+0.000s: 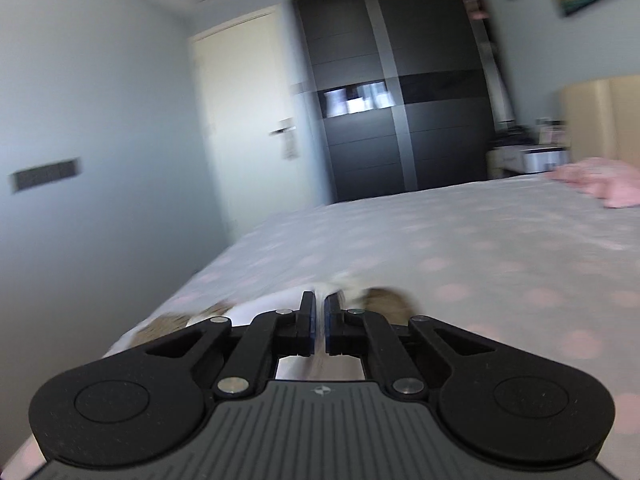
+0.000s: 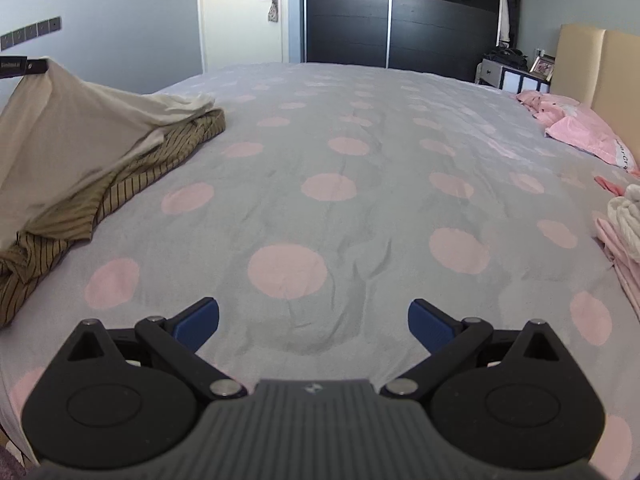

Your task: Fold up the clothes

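Note:
In the left wrist view my left gripper [image 1: 319, 309] is shut on a pinch of white garment [image 1: 276, 304], blurred, just above the bed's left side. The right wrist view shows that same white garment [image 2: 60, 132] drawn up into a tent from the left gripper's tip [image 2: 38, 65] at the upper left. Its lower part drapes over a brown striped garment [image 2: 120, 184], crumpled on the bed beneath it. My right gripper [image 2: 313, 320] hovers open over the near middle of the bed, nothing between its blue pads [image 2: 198, 320].
The bed cover [image 2: 360, 208] is grey with pink dots. Pink pillows [image 2: 580, 132] lie by the beige headboard [image 2: 592, 64]; a folded pink and white stack [image 2: 624, 220] sits at the right edge. A dark wardrobe [image 2: 400, 16], a door [image 2: 244, 12] and a nightstand [image 2: 508, 72] stand beyond.

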Available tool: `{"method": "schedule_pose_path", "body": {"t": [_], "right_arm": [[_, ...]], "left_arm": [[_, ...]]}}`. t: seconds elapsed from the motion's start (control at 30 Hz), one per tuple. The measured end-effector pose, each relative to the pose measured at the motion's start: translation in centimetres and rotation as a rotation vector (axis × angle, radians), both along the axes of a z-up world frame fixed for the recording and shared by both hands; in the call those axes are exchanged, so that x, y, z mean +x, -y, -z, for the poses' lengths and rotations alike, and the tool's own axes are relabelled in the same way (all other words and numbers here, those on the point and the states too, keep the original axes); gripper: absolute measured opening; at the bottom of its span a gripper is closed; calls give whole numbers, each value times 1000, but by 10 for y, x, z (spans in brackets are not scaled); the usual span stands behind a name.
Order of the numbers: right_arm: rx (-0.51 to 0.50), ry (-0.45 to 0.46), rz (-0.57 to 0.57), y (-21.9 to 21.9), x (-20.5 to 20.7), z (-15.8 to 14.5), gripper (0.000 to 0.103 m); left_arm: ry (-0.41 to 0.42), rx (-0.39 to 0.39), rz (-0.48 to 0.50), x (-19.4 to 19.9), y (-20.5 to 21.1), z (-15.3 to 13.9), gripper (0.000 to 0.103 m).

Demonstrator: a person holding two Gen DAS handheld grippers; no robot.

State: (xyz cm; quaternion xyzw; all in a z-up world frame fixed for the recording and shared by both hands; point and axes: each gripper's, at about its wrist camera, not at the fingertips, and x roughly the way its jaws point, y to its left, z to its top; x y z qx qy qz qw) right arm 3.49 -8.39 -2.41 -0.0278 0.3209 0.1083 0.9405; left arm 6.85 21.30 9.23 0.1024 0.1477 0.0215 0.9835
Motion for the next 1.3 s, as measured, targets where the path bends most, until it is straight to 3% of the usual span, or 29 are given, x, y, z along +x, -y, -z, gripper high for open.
{"method": "schedule_pose_path", "body": {"t": [0.13,0.37,0.5,0.57,0.67,0.8,0.9,0.97,1.03,1.17,1.3], "right_arm": [[23,17,59,21,-4,-19,102],[11,19,190,78,-15,-48,102],[37,5,233,111,-25,-56,102],[35,-3,254,125,-30,-57,102],[48,-21,248,135,-38,-55,102],[68,-49,181,132,-47,-47,101],[77,-65,96,117,-52,-41,100],[78,-70,40,105,-55,-39,100],[75,-68,-12,94,-57,-38,98],[89,-84,-84,76,-57,-36,86],[116,-87,-165,51,-55,-40,84]], "left_arm": [[-42,-26,218,-30,69,-10,2],[-111,-23,511,-89,166,-11,2],[-238,-86,620,-113,202,9,2],[-310,-56,649,-122,219,26,2],[-438,6,669,-127,235,53,3],[-564,26,646,-127,235,80,5],[-591,13,648,-133,234,86,16],[-599,8,650,-137,231,87,36],[-601,0,624,-139,223,85,44],[-591,-35,528,-134,201,80,45],[-557,-110,433,-128,169,78,51]]}}
